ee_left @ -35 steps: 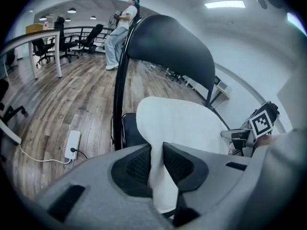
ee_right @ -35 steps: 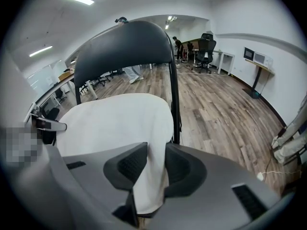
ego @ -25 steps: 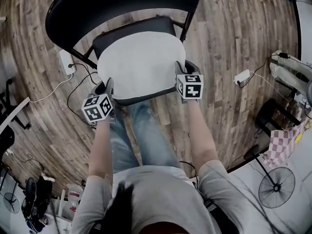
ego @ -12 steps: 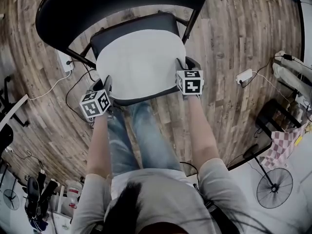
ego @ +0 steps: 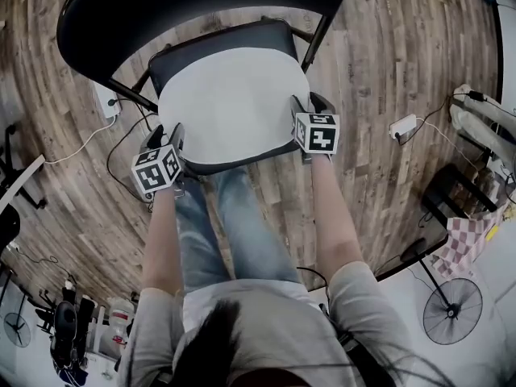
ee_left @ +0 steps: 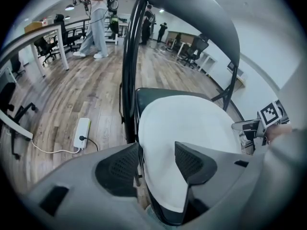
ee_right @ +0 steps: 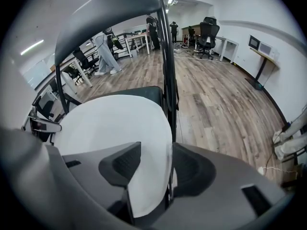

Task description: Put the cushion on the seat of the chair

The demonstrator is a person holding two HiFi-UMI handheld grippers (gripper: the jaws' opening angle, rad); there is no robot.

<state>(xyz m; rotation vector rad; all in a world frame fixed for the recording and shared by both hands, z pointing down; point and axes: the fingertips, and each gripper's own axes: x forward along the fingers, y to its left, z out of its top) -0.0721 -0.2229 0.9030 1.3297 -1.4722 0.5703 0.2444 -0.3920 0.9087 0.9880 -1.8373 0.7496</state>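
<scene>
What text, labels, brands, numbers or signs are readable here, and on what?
None readable.
The cubes on the left claw and right claw, whose jaws have just been opening with the cushion between them, show only square marker patterns, no letters.
It and the chair are blank.

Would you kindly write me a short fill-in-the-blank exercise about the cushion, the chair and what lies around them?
1. The cushion lies on the ___ of the black chair.
2. The cushion's colour is ___.
3. The power strip lies on the wooden ___.
Missing words: seat; white; floor.
</scene>
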